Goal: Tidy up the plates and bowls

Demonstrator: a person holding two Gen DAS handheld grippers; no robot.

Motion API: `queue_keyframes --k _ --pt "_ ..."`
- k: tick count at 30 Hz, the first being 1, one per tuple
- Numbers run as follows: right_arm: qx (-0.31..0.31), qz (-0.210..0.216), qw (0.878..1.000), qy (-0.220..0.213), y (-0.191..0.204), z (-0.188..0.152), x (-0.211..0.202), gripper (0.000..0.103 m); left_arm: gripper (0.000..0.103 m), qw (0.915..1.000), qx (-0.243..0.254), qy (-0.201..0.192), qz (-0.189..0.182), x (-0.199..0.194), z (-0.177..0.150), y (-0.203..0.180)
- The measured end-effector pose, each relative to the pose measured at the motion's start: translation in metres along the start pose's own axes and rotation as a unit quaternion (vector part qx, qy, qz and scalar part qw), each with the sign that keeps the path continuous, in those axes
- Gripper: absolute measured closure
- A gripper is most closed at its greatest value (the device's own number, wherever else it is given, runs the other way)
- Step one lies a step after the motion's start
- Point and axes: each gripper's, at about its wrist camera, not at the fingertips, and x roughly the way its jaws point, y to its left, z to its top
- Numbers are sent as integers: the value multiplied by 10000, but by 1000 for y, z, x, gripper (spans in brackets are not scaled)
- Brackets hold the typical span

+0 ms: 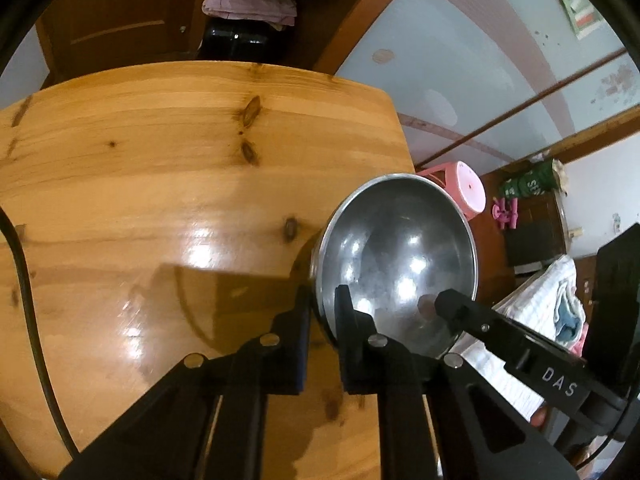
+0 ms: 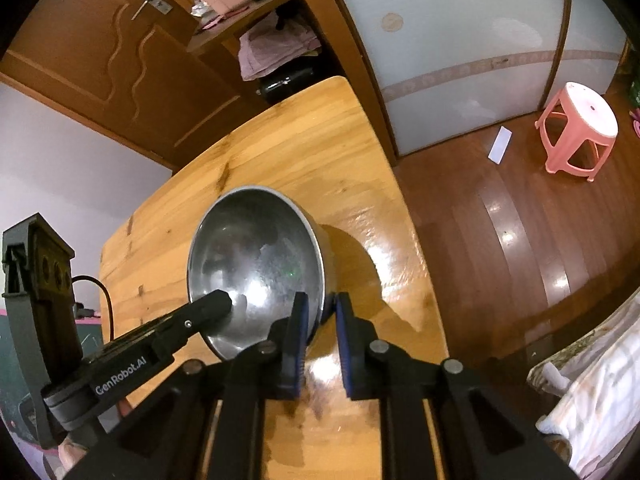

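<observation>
A steel bowl (image 1: 400, 256) is held tilted above the right part of a wooden table (image 1: 160, 184). My left gripper (image 1: 323, 312) is shut on the bowl's left rim, one finger inside and one outside. My right gripper (image 2: 322, 312) is shut on the bowl's right rim (image 2: 256, 264) in the same way. In the left wrist view the right gripper's finger (image 1: 456, 306) reaches into the bowl from the right. In the right wrist view the left gripper's finger (image 2: 212, 304) reaches in from the left. No plates are in view.
A pink plastic stool (image 2: 576, 132) stands on the wooden floor right of the table. A wooden cabinet with folded pink cloth (image 1: 248, 0) is behind the table. A black cable (image 1: 24, 264) runs along the table's left side. Bedding (image 2: 592, 392) lies at the lower right.
</observation>
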Motion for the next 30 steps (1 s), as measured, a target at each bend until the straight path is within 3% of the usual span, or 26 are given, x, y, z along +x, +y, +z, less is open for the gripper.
queue_keyframes --k 7,16,23,30 --pt "-231 99 9996 -138 30 -43 -49 90 93 9989 433 -106 131 -68 -36 -16" --pt "-500 175 9976 -437 66 -131 -123 90 91 9954 914 -205 179 -154 -126 -21" --pt "-721 90 9957 -567 79 -209 -146 90 90 9926 1180 -145 231 -181 -212 -10" --pt "-651 41 9974 -313 71 -275 -124 90 89 9944 1037 87 200 -170 -274 16"
